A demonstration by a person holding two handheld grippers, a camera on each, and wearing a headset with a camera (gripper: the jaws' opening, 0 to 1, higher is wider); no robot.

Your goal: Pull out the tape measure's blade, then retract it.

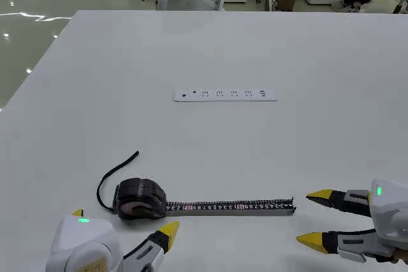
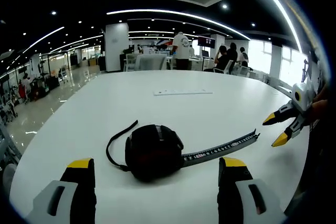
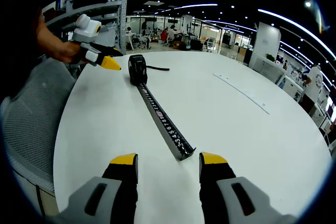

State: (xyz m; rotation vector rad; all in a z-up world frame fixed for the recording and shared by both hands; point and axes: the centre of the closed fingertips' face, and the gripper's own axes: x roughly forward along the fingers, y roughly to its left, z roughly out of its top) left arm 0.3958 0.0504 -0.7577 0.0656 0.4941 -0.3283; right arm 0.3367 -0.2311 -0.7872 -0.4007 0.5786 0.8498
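A black, round-cased tape measure [image 1: 140,199] [image 2: 154,152] [image 3: 137,69] lies on the wide white bench [image 1: 255,49], near its front edge. Its dark, white-marked steel blade [image 1: 229,206] [image 2: 220,149] [image 3: 163,121] is drawn out and lies flat on the surface, running straight from the case towards the person's right. A thin black wrist strap [image 1: 111,176] [image 2: 118,137] curls away from the other side of the case.

The left tool [image 1: 124,221] [image 2: 155,163], white-bodied with yellow-tipped black jaws, is spread wide and grips nothing. The case sits just ahead of it, in line with the gap between the jaws. From the head view one tip seems very close to the case, though the left gripper view suggests a clear gap.

The right tool [image 1: 315,218] [image 3: 168,159] [image 2: 274,129] is likewise parted and empty. The blade's free end lies just in front of its two tips, apart from both and roughly centred between them.

Further back, well apart from all this, a long flat white power strip [image 1: 225,95] [image 2: 182,92] [image 3: 241,93] lies across the middle of the bench.
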